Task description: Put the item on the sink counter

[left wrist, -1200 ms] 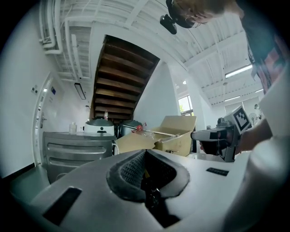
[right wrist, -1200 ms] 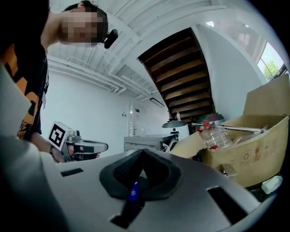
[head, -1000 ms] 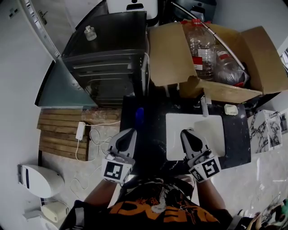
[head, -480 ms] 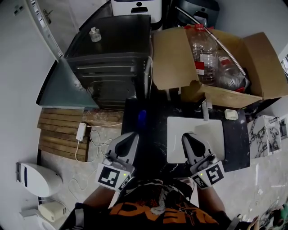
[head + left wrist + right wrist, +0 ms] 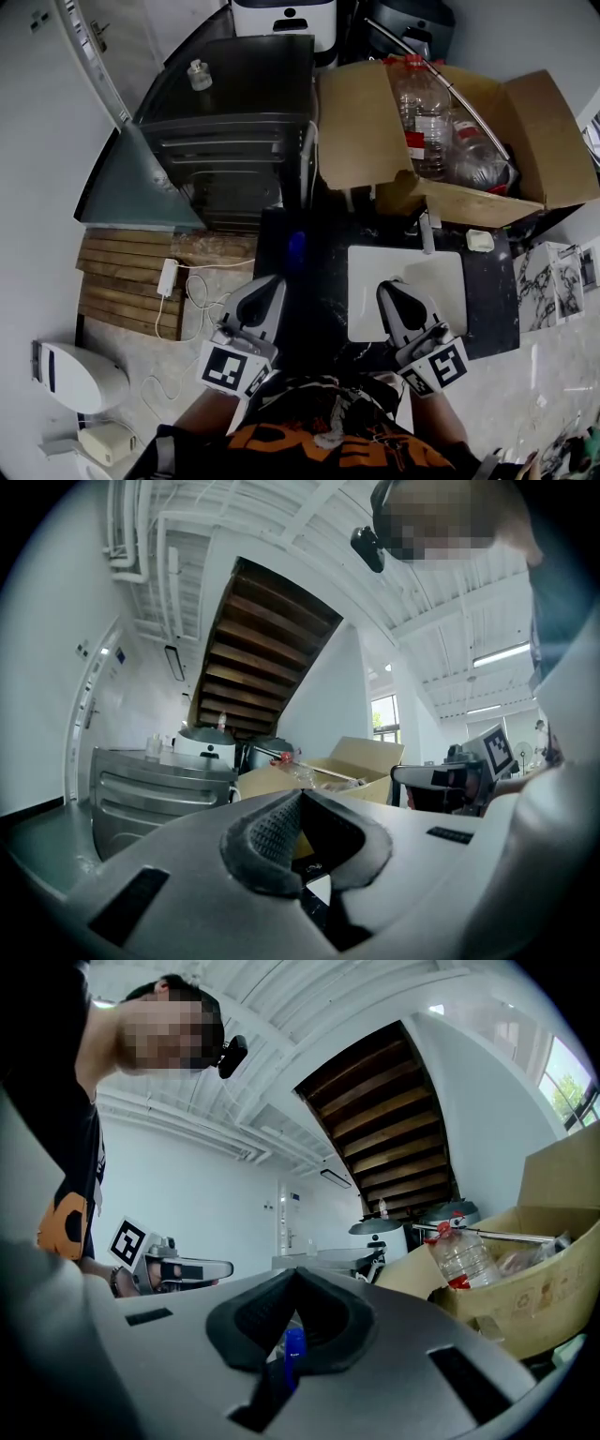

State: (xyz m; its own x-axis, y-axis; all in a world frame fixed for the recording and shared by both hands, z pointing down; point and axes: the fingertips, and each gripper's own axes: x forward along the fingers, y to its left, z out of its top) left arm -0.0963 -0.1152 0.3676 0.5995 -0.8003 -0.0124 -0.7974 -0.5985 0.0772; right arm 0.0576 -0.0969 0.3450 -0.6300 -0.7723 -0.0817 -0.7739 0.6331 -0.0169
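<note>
**Grippers.** My left gripper (image 5: 270, 281) is clenched, its pads meeting at the tip with nothing between them. My right gripper (image 5: 388, 286) is also clenched and empty. The blue shape seen through the gap under its pads lies beyond the jaws, not in them. Both hang low near my body, the left by the table's left edge and the right over the basin.

**Item.** I take the blue item (image 5: 295, 247) to be the task's thing. It stands on the dark table (image 5: 319, 272), left of the white basin (image 5: 441, 281) and apart from both grippers. By position it is already on the sink surface.

**Handling (judgement).** The item is small, narrow and seemingly upright, and too small for me to name its kind. I judge it light, rigid and smooth-skinned, so likely to slip or tip. It is best taken across the mid-body with the pads square to its sides and only modest squeeze.

**Materials.**
- The table is dark and glossy with pale flecks.
- The basin is rectangular, white and smooth.
- The cardboard box (image 5: 361, 122) is matte brown with its flaps open. It holds at least 2 clear plastic bottles (image 5: 422, 94), 1 of them with a red cap.
- The black metal cabinet (image 5: 234, 141) has a ribbed front and carries 1 small glass bottle (image 5: 198, 73).
- My gripper pads are dark and finely knurled.
</note>
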